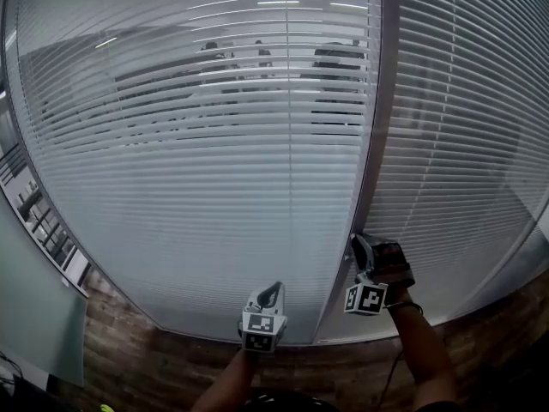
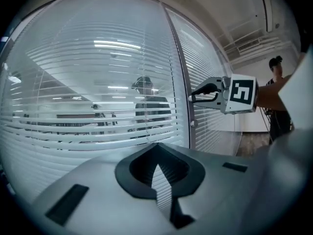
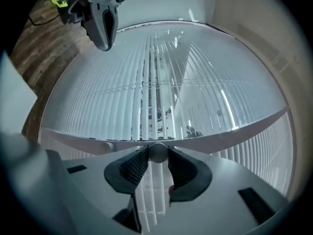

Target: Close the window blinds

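Observation:
The white slatted blinds (image 1: 197, 170) hang behind glass in the left pane, their upper slats tilted enough that the room behind shows through. A second set of blinds (image 1: 463, 144) fills the right pane. A grey frame post (image 1: 377, 144) stands between the panes. My right gripper (image 1: 358, 243) is at that post, shut on a small round grey knob (image 3: 157, 152) that sits between its ribbed pads (image 3: 134, 168). My left gripper (image 1: 273, 288) hangs in front of the left pane, low down, its jaw tips together with nothing between them (image 2: 156, 145).
A second small knob (image 2: 193, 124) sits on the post, a little below the right gripper. People are dimly visible behind the glass. A person (image 2: 276, 82) stands at the far right. The floor (image 1: 129, 350) below is wood-patterned. A dark framed panel (image 1: 43, 221) stands at the left.

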Demonstrator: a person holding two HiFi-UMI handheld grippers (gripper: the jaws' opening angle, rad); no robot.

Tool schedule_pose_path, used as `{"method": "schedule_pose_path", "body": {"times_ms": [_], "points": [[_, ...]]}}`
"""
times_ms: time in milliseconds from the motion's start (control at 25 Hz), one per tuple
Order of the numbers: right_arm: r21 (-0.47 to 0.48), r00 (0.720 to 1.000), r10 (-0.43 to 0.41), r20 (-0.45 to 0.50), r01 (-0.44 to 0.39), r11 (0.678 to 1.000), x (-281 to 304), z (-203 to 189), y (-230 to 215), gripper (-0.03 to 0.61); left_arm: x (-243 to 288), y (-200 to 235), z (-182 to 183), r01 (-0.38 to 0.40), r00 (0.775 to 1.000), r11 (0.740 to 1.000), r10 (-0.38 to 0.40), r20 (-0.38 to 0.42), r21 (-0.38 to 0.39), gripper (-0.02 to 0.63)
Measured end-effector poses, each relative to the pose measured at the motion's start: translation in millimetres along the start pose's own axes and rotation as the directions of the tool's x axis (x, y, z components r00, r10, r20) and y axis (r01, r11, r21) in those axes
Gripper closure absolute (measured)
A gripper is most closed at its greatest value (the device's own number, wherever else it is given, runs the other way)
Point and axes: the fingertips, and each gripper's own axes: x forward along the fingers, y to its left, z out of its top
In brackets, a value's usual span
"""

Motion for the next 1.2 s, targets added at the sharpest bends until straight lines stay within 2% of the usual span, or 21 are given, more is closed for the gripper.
{"method": "schedule_pose_path", "body": {"times_ms": [80,160,240,280,320,360,440,520,560,600,680,760,800,920,1120,1200], "points": [[0.055,1.000,-0.007,-0.002,0.007,0.998,-0.7,1.0,0.6,0.451,-1.1,0.6,0.2,-0.003,1.000,1.000,0.003,0.010,0.001,0.614],[0.191,1.000,-0.007,0.015,0.004,0.982,-3.8,3.9,0.0,0.448,-1.9,2.4,0.3,-0.007,1.000,1.000,0.007,0.024,0.009,0.614],[0.367,1.000,-0.012,0.027,0.001,0.930,-6.9,5.0,-3.3,0.425,-2.7,3.3,0.0,-0.009,1.000,1.000,0.009,0.026,0.008,0.614],[0.467,1.000,-0.009,0.028,-0.005,0.884,-7.4,4.0,-4.8,0.412,-3.1,2.9,-0.5,-0.008,1.000,1.000,0.008,0.022,0.003,0.614],[0.570,1.000,-0.003,0.030,-0.014,0.822,-7.1,2.2,-5.9,0.403,-3.7,2.0,-1.1,-0.006,1.000,1.000,0.006,0.015,-0.005,0.614],[0.668,0.999,0.004,0.033,-0.025,0.744,-6.4,0.2,-6.9,0.400,-4.2,0.7,-1.9,-0.003,1.000,1.000,0.003,0.007,-0.011,0.614],[0.829,0.999,0.010,0.043,-0.042,0.558,-4.5,-4.1,-8.7,0.400,-4.3,-1.7,-3.2,0.001,1.000,1.000,-0.001,0.001,-0.007,0.614],[0.922,0.999,-0.001,0.052,-0.048,0.385,-2.2,-8.5,-7.9,0.400,-4.5,-3.8,-3.9,0.004,1.000,1.000,-0.004,0.004,0.004,0.614],[0.946,0.999,-0.009,0.050,-0.045,0.320,-1.0,-10.2,-7.6,0.400,-4.8,-4.0,-3.9,0.005,1.000,1.000,-0.005,0.008,0.009,0.614],[0.962,0.999,-0.014,0.045,-0.039,0.269,-0.4,-11.4,-8.3,0.400,-5.7,-4.0,-3.1,0.007,1.000,1.000,-0.007,0.008,0.010,0.614],[0.979,1.000,-0.016,0.027,-0.023,0.201,1.8,-14.4,-9.1,0.402,-6.9,-3.0,-3.3,0.006,1.000,1.000,-0.006,0.007,0.010,0.614],[0.986,1.000,-0.009,0.004,-0.002,0.169,4.8,-18.1,-7.6,0.411,-8.3,-1.5,-5.0,0.001,1.000,1.000,-0.001,0.004,0.004,0.614],[0.988,1.000,-0.007,-0.005,0.006,0.156,4.7,-19.0,-7.4,0.448,-9.8,-1.3,-4.9,-0.003,1.000,1.000,0.003,0.000,-0.002,0.614],[0.992,1.000,-0.006,-0.006,0.006,0.128,1.7,-18.3,-8.9,0.449,-12.4,-0.7,-7.0,-0.008,1.000,1.000,0.008,-0.006,-0.003,0.614],[0.989,0.999,-0.029,0.017,-0.012,0.150,5.2,-19.7,-7.7,0.451,-11.6,4.2,-6.2,-0.007,1.000,1.000,0.007,0.010,-0.010,0.614],[0.983,1.000,-0.022,0.011,-0.007,0.183,4.5,-19.6,-7.5,0.451,-12.4,4.6,-5.2,-0.004,1.000,1.000,0.004,0.004,-0.009,0.614]]}}
